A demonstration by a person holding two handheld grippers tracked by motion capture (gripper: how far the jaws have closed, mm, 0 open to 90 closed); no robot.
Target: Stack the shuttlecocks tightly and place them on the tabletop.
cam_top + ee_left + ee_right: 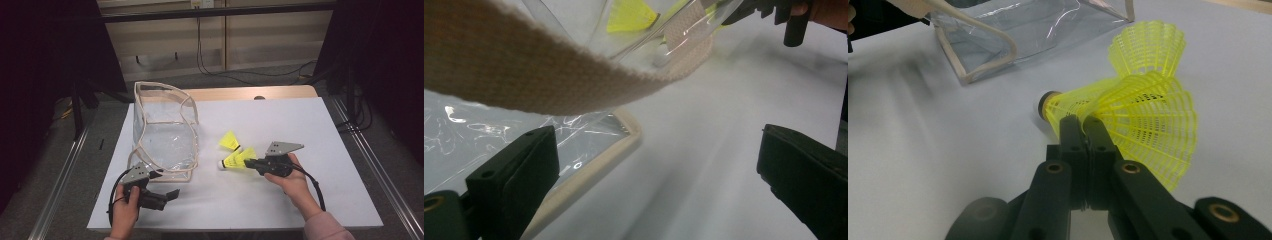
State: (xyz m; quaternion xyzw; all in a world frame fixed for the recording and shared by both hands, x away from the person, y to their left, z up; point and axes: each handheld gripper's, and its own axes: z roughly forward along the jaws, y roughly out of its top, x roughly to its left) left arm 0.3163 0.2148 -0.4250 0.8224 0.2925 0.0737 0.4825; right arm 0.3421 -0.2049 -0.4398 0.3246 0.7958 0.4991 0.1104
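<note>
Right gripper [1082, 122], jaws pinching the shuttlecock [1128, 125] by its light, springy mesh skirt; left gripper [659, 185] spread beside the limp clear bag [165, 132].

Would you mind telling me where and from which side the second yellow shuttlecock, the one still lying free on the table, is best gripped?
Probably by the rim of its mesh skirt: the free shuttlecock lies on its side, skirt flared towards the table's far edge, head towards the held shuttlecock. Come from above, pinching the thin mesh wall.
</note>
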